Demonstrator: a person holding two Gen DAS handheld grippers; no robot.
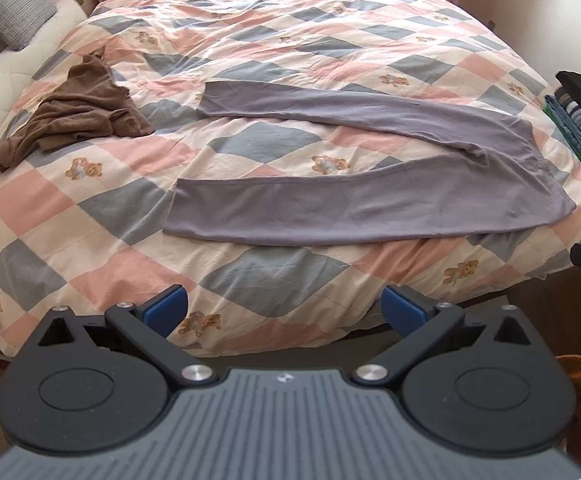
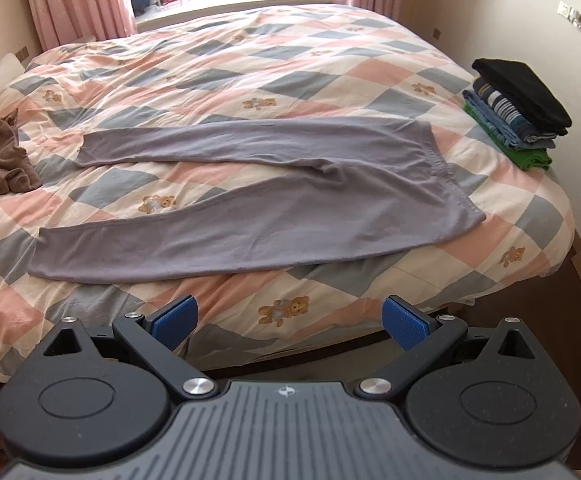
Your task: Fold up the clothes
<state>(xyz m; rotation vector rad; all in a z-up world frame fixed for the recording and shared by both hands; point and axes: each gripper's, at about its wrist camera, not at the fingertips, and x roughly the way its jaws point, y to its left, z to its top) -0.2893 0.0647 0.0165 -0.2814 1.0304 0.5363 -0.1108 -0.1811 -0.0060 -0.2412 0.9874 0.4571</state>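
The left gripper [image 1: 284, 308] and right gripper [image 2: 290, 320] hang at the near edge of the bed, blue-padded fingers spread wide, holding nothing. Just beyond them, a pair of grey-lilac soft trousers [image 2: 250, 216] lies flat on the pink, grey and cream checked quilt with teddy bears [image 2: 250, 60], legs splayed leftward, waistband to the right. Farther left sits a crumpled brown garment [image 1: 78, 116]. At the right edge rests a stack of folded clothes [image 2: 514, 108], black on top.
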